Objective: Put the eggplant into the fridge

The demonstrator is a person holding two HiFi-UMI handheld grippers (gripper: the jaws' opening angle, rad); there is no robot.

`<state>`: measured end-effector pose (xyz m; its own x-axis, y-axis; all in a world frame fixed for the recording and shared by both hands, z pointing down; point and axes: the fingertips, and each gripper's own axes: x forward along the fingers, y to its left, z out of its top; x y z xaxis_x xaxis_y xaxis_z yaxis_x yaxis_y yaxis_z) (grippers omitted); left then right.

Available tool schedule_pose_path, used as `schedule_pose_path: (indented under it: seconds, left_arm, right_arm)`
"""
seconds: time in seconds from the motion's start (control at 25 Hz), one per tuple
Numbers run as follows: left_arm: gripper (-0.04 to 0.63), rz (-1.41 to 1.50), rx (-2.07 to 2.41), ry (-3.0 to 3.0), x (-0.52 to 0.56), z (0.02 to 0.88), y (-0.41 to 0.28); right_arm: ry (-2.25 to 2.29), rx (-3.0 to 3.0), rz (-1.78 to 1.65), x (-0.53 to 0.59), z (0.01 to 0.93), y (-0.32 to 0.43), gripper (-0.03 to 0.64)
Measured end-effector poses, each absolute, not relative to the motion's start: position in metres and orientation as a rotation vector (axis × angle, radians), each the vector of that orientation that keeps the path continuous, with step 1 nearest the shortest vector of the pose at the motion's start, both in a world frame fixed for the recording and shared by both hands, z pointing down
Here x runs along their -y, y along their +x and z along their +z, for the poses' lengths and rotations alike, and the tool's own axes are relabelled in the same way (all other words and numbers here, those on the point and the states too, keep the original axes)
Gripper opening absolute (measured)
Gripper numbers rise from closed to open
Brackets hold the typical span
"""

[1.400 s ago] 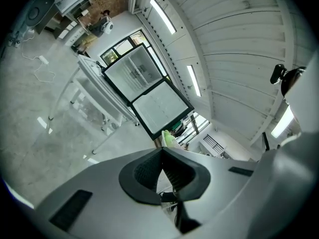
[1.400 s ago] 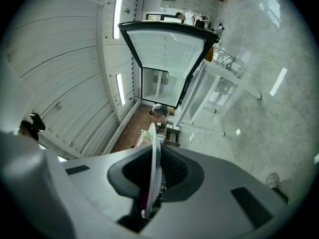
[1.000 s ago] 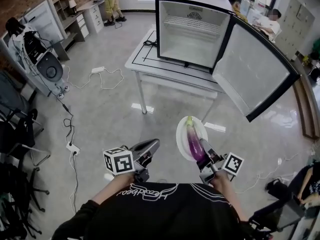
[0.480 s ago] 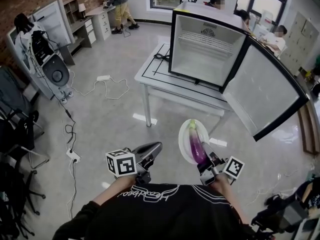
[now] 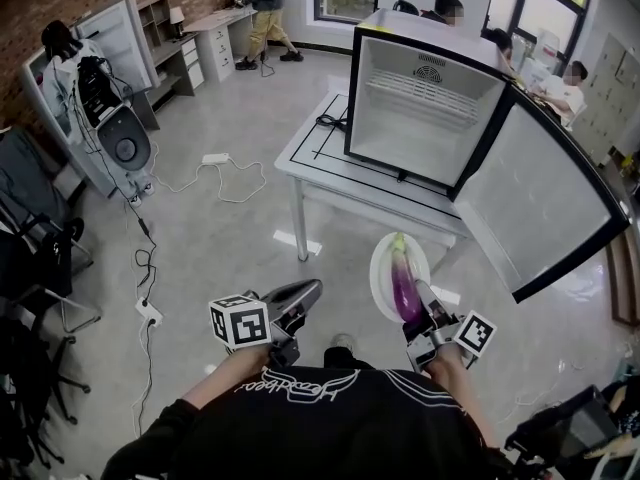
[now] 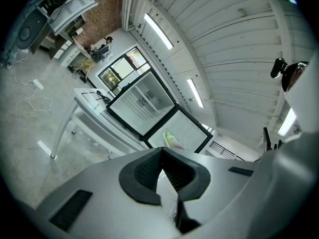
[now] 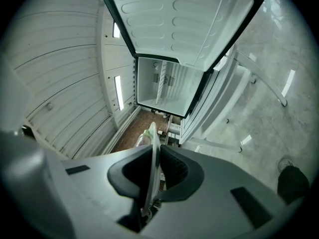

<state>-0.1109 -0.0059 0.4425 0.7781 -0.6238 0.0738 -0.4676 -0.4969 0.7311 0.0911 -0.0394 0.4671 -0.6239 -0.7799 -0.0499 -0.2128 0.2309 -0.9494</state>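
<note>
A purple eggplant (image 5: 405, 290) with a green cap lies on a white plate (image 5: 383, 268). My right gripper (image 5: 425, 310) is shut on the plate's near rim and holds it level over the floor. In the right gripper view the plate's thin edge (image 7: 153, 169) sits between the jaws of the right gripper (image 7: 153, 158), with the eggplant's tip (image 7: 145, 137) beyond. The small white fridge (image 5: 425, 108) stands ahead on a white table (image 5: 330, 173), its door (image 5: 545, 208) swung open to the right. My left gripper (image 5: 305, 290) is beside the plate, shut and holding nothing; the left gripper (image 6: 162, 156) faces the fridge (image 6: 139, 101).
Cables and a power strip (image 5: 150, 311) lie on the floor at the left. Equipment (image 5: 110, 118) and black chairs (image 5: 30, 268) line the left side. People sit at desks behind the fridge. Tiled floor lies between me and the table.
Both grippers have moved forward toward the table and fridge, which now look nearer. The plate with the eggplant stays in the right gripper.
</note>
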Motion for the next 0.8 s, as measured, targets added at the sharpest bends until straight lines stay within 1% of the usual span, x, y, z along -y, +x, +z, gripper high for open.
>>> schedule_pose_path:
  seconds: [0.2,0.48,0.8]
  left_arm:
    - [0.008,-0.233,0.834,2.166,0.043,0.442,-0.104]
    - [0.008,-0.224,0.857,2.216,0.106,0.412,-0.083]
    - [0.008,-0.184,0.868,2.22,0.165,0.412,-0.064]
  right_arm:
    - [-0.909,-1.963,-1.429,0.083,0.475,0.098,0.037]
    - [-0.868,-1.978,-1.403,0.142,0.452,0.111,0.037]
    - [-0.806,-1.984,-1.359,0.21,0.434,0.125,0.037]
